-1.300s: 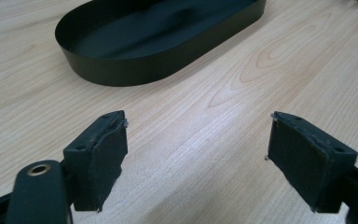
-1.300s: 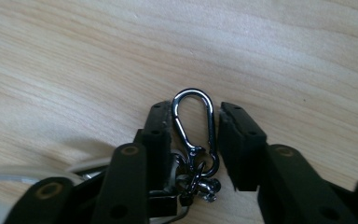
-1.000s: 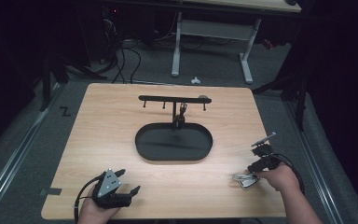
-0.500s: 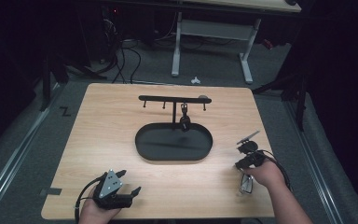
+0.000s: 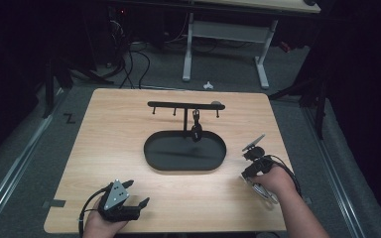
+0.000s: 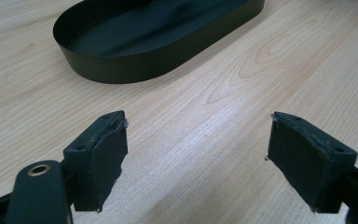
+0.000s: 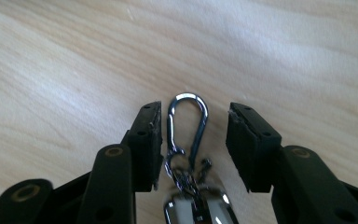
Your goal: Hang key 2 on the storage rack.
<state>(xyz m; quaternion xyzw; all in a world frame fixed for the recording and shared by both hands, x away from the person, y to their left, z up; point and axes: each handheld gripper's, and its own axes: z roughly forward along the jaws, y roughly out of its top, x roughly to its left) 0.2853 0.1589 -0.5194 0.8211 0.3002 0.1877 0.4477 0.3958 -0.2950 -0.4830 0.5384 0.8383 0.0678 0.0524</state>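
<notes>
Now the right gripper, jaws just opened, should close squarely on the carabiner clip lying between them; the left gripper rests open.

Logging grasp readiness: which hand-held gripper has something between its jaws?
The right hand-held gripper: a silver carabiner clip lies between its open jaws. The left hand-held gripper frames bare table.

A dim lab is showing: cables trailing over grey carpet, desk legs standing behind the table.
</notes>
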